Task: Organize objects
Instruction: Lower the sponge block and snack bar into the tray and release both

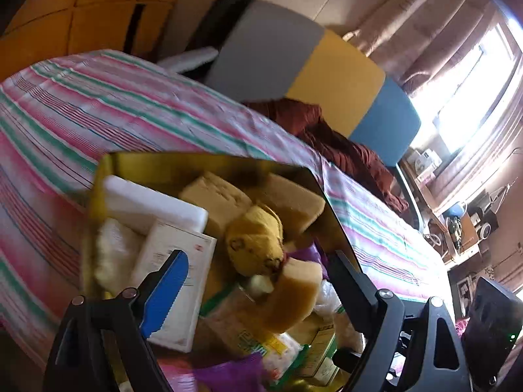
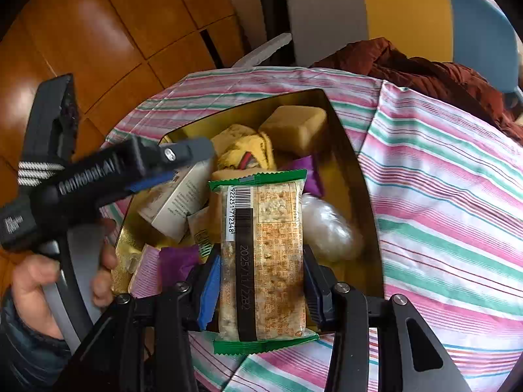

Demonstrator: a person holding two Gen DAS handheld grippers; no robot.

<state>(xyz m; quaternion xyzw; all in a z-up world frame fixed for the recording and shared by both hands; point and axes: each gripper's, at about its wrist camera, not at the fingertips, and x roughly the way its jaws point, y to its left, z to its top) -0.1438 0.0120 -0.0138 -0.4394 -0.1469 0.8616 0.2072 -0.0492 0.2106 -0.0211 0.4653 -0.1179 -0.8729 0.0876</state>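
Observation:
A gold tin box (image 2: 356,176) sits on the striped tablecloth, filled with several snacks and packets. My right gripper (image 2: 261,277) is shut on a green-edged snack bar packet (image 2: 264,254), held over the box's near edge. My left gripper (image 1: 258,281) is open and empty over the box (image 1: 108,163), above a yellow wrapped cake (image 1: 255,238) and a white carton (image 1: 176,281). It also shows in the right wrist view (image 2: 170,166) at the box's left side, held by a hand.
The striped tablecloth (image 2: 441,196) extends to the right. A dark red cloth (image 2: 425,72) lies at the far edge by a grey, yellow and blue chair back (image 2: 376,9). The wooden floor (image 2: 81,32) lies to the left.

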